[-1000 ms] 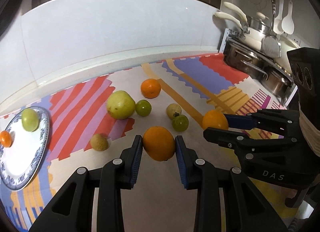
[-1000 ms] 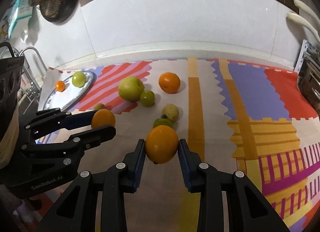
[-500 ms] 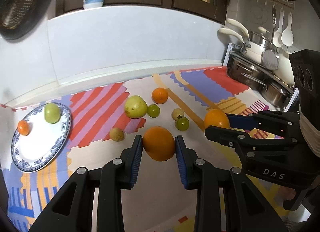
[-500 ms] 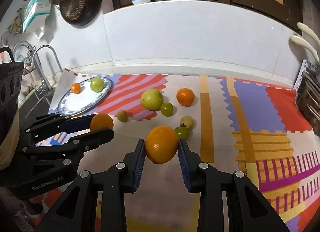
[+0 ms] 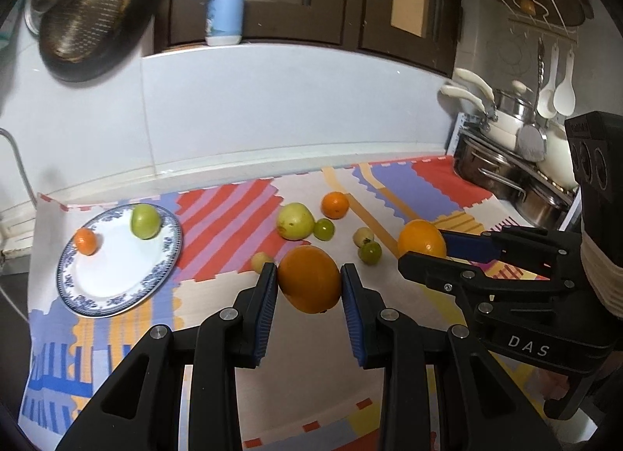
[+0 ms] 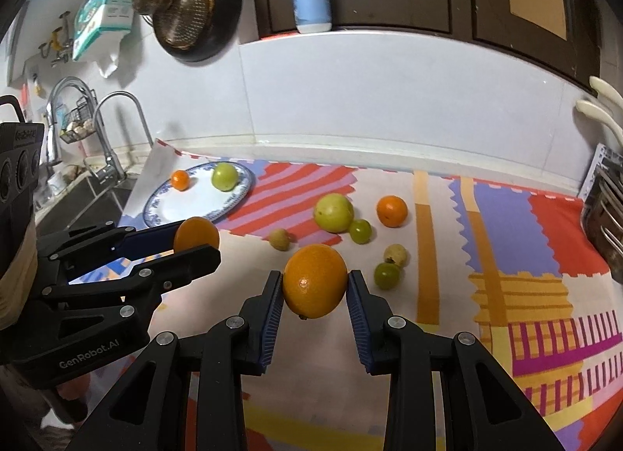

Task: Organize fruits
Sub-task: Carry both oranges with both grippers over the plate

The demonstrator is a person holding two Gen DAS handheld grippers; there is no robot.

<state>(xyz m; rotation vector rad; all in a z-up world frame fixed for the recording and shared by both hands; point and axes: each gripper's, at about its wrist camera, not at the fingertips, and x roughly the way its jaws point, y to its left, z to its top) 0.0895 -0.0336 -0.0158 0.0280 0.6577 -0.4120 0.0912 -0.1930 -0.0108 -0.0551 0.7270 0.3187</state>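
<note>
My left gripper (image 5: 309, 280) is shut on a large orange (image 5: 307, 291), held above the colourful mat (image 5: 218, 217). My right gripper (image 6: 314, 284) is shut on a second large orange (image 6: 313, 275). Each wrist view shows the other gripper alongside, the right gripper (image 5: 422, 247) at the right and the left gripper (image 6: 196, 240) at the left. A blue-rimmed white plate (image 5: 113, 268) (image 6: 183, 207) lies at the mat's left, carrying a small orange (image 5: 85, 240) and a green fruit (image 5: 145, 221). Loose on the mat are a big yellow-green fruit (image 6: 334, 212), an orange (image 6: 391, 210) and several small fruits.
A sink with a curved faucet (image 6: 113, 131) borders the mat on the left. Steel pots (image 5: 490, 170) stand at the right edge. A white backsplash rises behind, with a blue bottle (image 5: 226, 3) on its ledge and a pan (image 5: 89, 14) hanging at the left.
Both grippers have risen and drawn back from the mat, each still gripping its orange. The fruits and plate look smaller and farther, and more wall and cabinet shows above.
</note>
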